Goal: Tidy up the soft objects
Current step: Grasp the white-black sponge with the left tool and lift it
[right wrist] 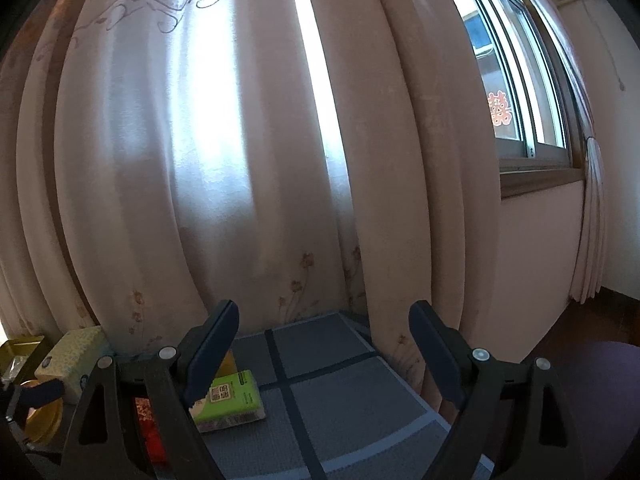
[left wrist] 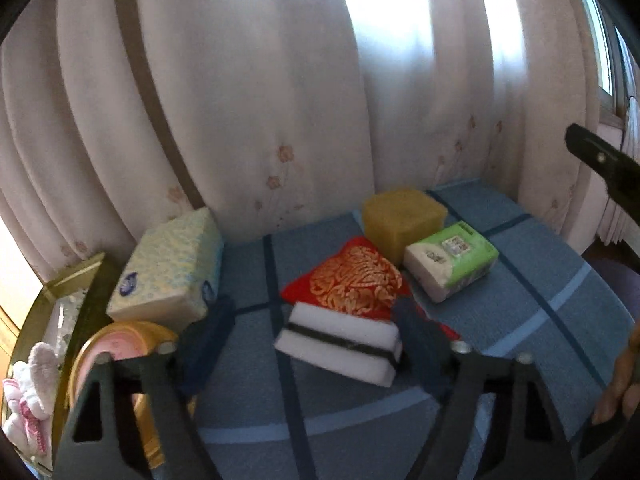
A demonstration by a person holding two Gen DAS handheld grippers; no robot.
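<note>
Four soft objects lie loose near the middle of the blue checked surface (left wrist: 520,320): a white sponge block with a dark band (left wrist: 340,346), a red pouch with a gold pattern (left wrist: 352,280) partly under it, a yellow sponge (left wrist: 402,220) toward the far edge by the curtain (left wrist: 240,100), and a green tissue pack (left wrist: 452,260) just beside the yellow sponge. None of them looks sorted yet.

At the left edge stands a gold-rimmed clear box (left wrist: 74,276), with a pink-and-white fluffy thing (left wrist: 28,392) showing at its near end; whether that thing is inside or just beside the box I cannot tell. A large pale patterned tissue box (left wrist: 168,268) leans against the container, and a pink-and-gold round object (left wrist: 120,344) sits just in front of it. If the box is the destination, the job seems barely under way, with most pieces left.

The left gripper (left wrist: 308,344) hangs low over the surface, its fingers spread wide to either side of the white sponge block, apparently not touching it. That block looks like the likely next pick.

The right gripper (right wrist: 324,356) is raised toward the right edge, fingers apart and holding nothing, with the green tissue pack below its left finger.
</note>
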